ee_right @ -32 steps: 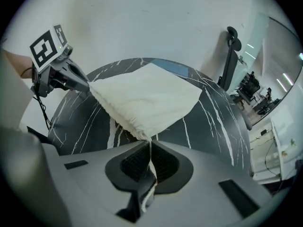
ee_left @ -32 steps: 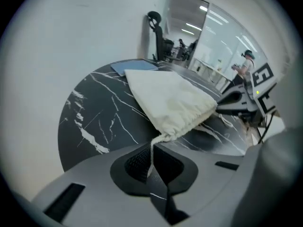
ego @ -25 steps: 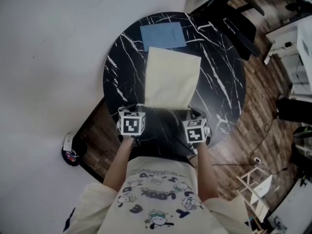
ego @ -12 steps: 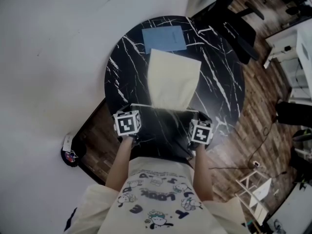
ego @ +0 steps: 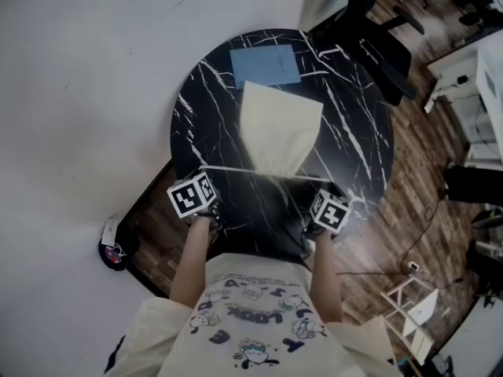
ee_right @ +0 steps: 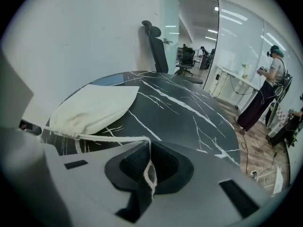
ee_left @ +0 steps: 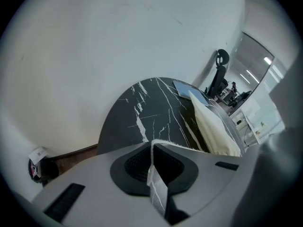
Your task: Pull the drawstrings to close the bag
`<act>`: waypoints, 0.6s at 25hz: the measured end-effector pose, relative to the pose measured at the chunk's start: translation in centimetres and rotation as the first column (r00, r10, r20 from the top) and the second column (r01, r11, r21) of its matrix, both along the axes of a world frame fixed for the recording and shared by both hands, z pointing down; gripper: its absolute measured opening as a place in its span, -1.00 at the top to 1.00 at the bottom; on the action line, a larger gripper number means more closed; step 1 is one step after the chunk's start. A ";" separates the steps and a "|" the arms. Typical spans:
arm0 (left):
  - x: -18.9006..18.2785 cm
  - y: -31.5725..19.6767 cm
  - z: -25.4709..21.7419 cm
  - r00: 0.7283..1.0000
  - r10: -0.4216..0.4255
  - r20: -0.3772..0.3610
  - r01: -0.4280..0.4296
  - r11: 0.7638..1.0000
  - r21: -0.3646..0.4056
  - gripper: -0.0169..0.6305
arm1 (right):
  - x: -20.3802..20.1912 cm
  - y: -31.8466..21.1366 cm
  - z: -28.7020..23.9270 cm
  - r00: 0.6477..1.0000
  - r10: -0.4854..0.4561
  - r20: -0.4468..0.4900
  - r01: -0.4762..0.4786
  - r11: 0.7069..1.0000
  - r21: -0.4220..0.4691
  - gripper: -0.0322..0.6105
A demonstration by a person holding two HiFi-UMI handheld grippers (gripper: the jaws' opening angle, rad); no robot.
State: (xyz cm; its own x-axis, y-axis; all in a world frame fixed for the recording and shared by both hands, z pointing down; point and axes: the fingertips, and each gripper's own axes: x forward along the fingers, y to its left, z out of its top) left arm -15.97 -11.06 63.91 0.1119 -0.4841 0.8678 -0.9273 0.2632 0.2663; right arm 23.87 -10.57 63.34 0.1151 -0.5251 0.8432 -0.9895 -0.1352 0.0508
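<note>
Round black marble-look table w/ white veins [ego: 357,132] stands by a plain white wall. On your L, the left gripper [ee_left: 153,150] sits near the table's front edge, jaws pinched tight on a white cord drawstring [ego: 229,168]. That cord runs taut to the cream cloth drawstring bag [ego: 279,124], which lies flat mid-table w/ its gathered mouth toward you. A light blue rectangular sheet [ego: 266,63] lies just behind it. On your R, the right gripper [ee_right: 149,150] is clamped on the other drawstring [ee_right: 106,138], also taut. Black office chair [ego: 377,22] stands beyond the table, far R.
</note>
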 end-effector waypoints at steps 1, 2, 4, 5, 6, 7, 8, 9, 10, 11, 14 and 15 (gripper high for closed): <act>-0.3 0.0 -0.1 1.000 -0.018 -0.004 0.018 1.000 0.000 0.82 | 0.2 0.0 -0.1 1.000 0.011 -0.002 -0.011 1.000 0.003 0.83; -0.6 0.0 -0.1 0.999 -0.031 -0.006 0.031 1.000 0.002 0.82 | 0.5 0.0 -0.2 1.000 0.023 -0.003 -0.023 1.000 0.006 0.83; -0.9 0.0 -0.3 0.998 -0.058 -0.017 0.058 0.998 0.005 0.82 | 1.1 0.1 -0.2 0.999 0.049 -0.005 -0.048 0.999 0.014 0.83; -1.1 -0.1 -0.3 0.997 -0.072 -0.021 0.072 0.997 0.006 0.82 | 1.4 0.2 -0.2 0.998 0.065 -0.008 -0.064 0.998 0.020 0.83; -1.3 -0.1 -0.4 0.996 -0.085 -0.020 0.086 0.996 0.007 0.82 | 1.7 0.2 -0.3 0.996 0.086 -0.009 -0.086 0.996 0.025 0.83; -1.7 -0.2 -0.4 0.995 -0.099 -0.019 0.099 0.995 0.008 0.82 | 2.1 0.4 -0.3 0.994 0.112 -0.003 -0.111 0.993 0.027 0.83; -2.1 -0.2 -0.4 0.993 -0.111 -0.025 0.112 0.994 0.008 0.82 | 2.5 0.6 -0.2 0.991 0.133 0.009 -0.133 0.991 0.025 0.83; -2.3 -0.1 -0.4 0.993 -0.115 -0.034 0.115 0.993 0.008 0.82 | 2.7 0.7 0.0 0.991 0.134 0.020 -0.134 0.991 0.022 0.83; -2.3 0.0 -0.4 0.994 -0.101 -0.036 0.102 0.995 0.011 0.82 | 2.7 0.7 0.0 0.994 0.110 0.021 -0.110 0.994 0.024 0.83; -1.9 -0.1 -0.6 0.998 -0.064 -0.022 0.065 0.998 0.021 0.82 | 2.4 0.6 -0.1 0.998 0.068 0.011 -0.069 0.997 0.033 0.83; 0.3 -0.3 -1.1 0.992 0.116 0.047 -0.119 0.991 0.067 0.82 | 0.5 0.4 0.0 0.998 -0.036 0.043 0.033 0.998 0.056 0.83; 1.0 -0.2 -1.1 0.984 0.167 0.058 -0.171 0.983 0.070 0.82 | -0.2 0.5 0.2 0.996 -0.062 0.057 0.059 0.997 0.054 0.83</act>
State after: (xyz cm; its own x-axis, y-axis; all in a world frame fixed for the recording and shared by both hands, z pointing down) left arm -15.01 -11.23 62.84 0.1534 -0.5251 0.8371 -0.9696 0.0832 0.2299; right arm 23.63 -10.08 63.55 0.0332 -0.5733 0.8187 -0.9970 -0.0761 -0.0129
